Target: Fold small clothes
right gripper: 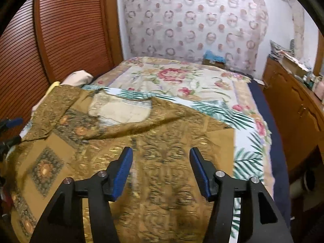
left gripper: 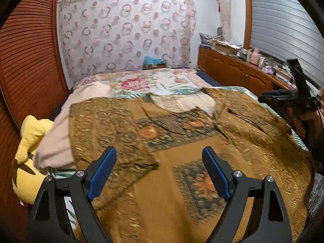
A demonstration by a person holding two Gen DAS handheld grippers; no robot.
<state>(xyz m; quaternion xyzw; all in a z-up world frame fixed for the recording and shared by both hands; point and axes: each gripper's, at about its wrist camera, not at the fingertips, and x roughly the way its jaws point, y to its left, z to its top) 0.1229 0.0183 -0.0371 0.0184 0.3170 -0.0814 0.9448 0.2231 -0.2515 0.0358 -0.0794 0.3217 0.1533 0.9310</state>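
Note:
A brown-gold patterned garment [left gripper: 182, 137] lies spread on the bed, its neckline toward the far side, showing a pale lining [left gripper: 186, 101]. It also shows in the right wrist view [right gripper: 162, 141]. My left gripper [left gripper: 159, 156] is open and empty, hovering over the garment's near left part. My right gripper [right gripper: 161, 156] is open and empty, over the garment's right part. The right gripper shows at the right edge of the left wrist view [left gripper: 291, 97]; the left one shows at the left edge of the right wrist view [right gripper: 10, 123].
The bed has a floral cover [right gripper: 182, 77]. A beige cloth [left gripper: 58, 125] and a yellow plush toy [left gripper: 28, 151] lie at the bed's left side by the slatted wooden door [left gripper: 26, 60]. A wooden cabinet [left gripper: 232, 70] with clutter stands at the right.

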